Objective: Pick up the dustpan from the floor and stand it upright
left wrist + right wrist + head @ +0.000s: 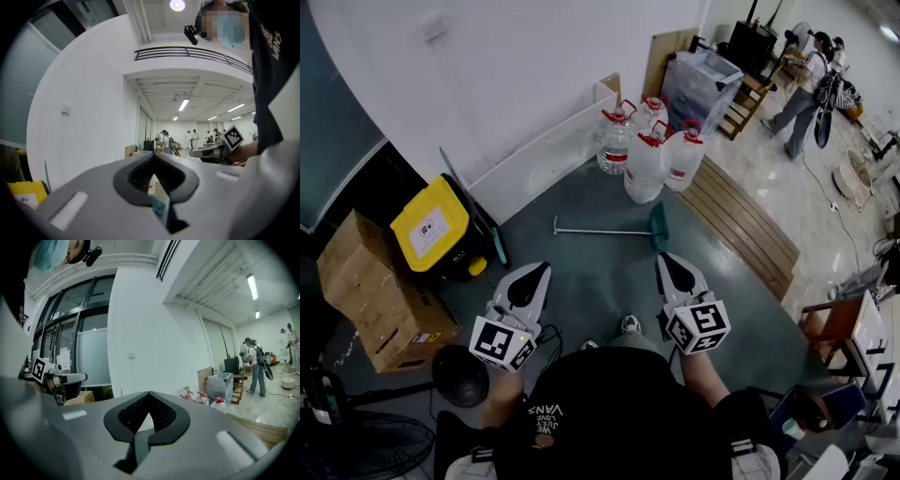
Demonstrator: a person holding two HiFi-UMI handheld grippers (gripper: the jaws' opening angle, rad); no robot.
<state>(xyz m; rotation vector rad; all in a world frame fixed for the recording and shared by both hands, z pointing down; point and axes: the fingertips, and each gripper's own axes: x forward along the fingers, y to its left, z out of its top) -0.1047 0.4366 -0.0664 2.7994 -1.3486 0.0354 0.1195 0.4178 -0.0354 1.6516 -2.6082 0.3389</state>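
Dustpan lies flat on the dark floor, its thin handle stretched toward the left of the head view and its green scoop at the right end. It sits just in front of the water jugs and near the edge of the wooden boards. Nothing touches it.

Both tools are held level in front of the person, well short of the dustpan. The left tool is clenched on nothing: in its own view the dark pads meet at the tip with only the room showing beyond. The right tool is likewise clenched and empty, its tips meeting against the white wall.

By my reading the task has not really started; this is the stance before the reach. The next move calls for stepping or bending toward the dustpan, tipping one tool down and spreading its jaws. The jaws should then close across the handle, probably nearer the scoop so the weight does not swing. After that it has to be lifted and turned until the scoop rests on the floor with the handle pointing up. The thin, round handle may roll or slip in the pads.
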